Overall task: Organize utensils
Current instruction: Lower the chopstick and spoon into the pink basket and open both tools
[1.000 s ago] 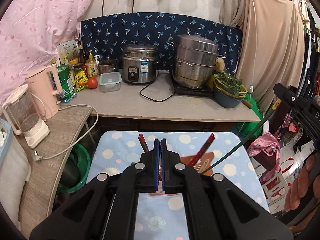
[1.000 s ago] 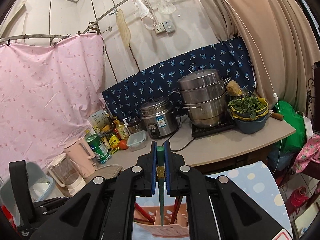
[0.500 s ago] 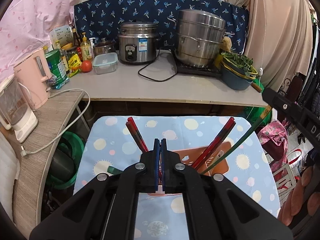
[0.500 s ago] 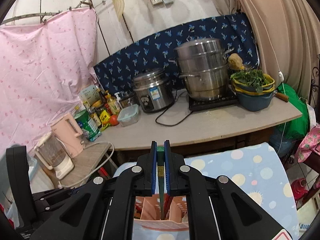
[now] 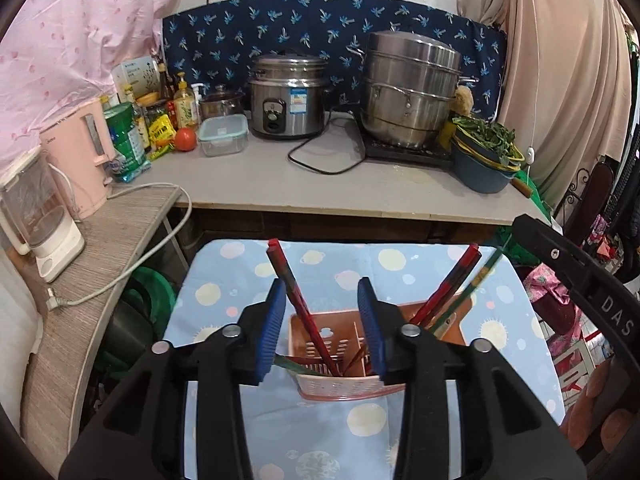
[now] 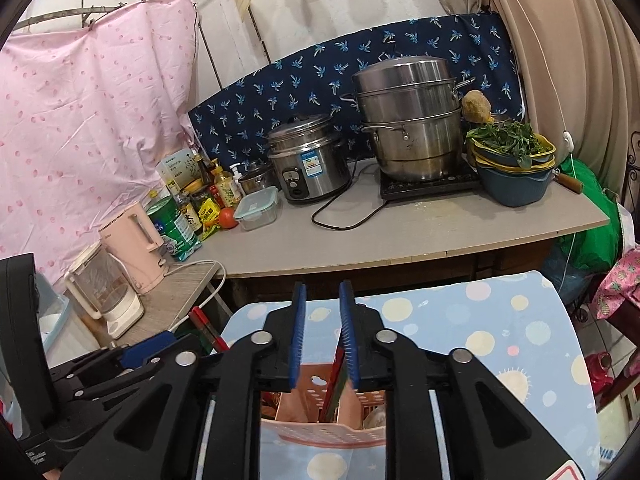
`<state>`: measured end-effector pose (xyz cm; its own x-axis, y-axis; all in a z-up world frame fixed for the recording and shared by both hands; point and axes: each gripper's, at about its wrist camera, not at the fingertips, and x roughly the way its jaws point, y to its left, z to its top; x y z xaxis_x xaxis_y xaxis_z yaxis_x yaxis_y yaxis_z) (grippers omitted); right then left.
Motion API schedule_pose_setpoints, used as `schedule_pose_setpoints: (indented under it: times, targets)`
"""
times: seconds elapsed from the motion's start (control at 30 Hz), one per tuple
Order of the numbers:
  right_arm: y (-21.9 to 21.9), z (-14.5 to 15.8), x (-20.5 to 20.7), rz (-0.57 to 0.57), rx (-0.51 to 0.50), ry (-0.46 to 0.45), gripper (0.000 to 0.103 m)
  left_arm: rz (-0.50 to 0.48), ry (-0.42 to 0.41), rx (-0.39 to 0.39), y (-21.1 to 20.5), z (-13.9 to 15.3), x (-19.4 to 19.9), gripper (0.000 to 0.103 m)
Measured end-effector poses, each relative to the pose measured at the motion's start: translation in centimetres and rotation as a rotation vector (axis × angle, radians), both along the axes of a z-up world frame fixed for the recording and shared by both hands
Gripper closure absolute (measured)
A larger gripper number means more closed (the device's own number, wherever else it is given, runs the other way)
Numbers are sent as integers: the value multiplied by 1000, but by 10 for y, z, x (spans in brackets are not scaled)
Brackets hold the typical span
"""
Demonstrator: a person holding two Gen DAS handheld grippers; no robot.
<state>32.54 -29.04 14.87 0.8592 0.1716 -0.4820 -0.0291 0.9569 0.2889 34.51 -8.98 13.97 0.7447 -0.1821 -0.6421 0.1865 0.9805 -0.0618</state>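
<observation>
Jaws of both grippers opening after being clamped shut, red chopsticks (image 5: 294,300) and green chopstick (image 5: 482,276) released into pink basket (image 5: 340,390)

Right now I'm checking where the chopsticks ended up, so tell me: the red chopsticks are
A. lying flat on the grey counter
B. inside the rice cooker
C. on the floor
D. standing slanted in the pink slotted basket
D: the red chopsticks lean with their lower ends down in the pink basket on the dotted blue cloth.

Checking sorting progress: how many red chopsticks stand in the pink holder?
4 red chopsticks: a left-leaning pair, a right-leaning pair, in the pink holder; others may hide behind the left hand-held gripper.
</observation>
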Motion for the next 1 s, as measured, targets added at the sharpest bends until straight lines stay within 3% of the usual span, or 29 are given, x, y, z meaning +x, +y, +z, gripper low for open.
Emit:
schedule_pose_setpoints:
  times: [0.33,0.67,0.8,1.0]
  targets:
    - [1,-4,-25,11,-10,25,75,23,-18,17,10,3,-19,67]
    - [17,-24,-63,29,-94,96,74,41,-38,36,15,-1,-52,67]
    - [22,-28,-79,28,-110,109,65,45,-50,41,18,-1,-66,67]
    - [27,-31,-101,24,-138,124,63,56,-60,57,20,-5,-85,64]
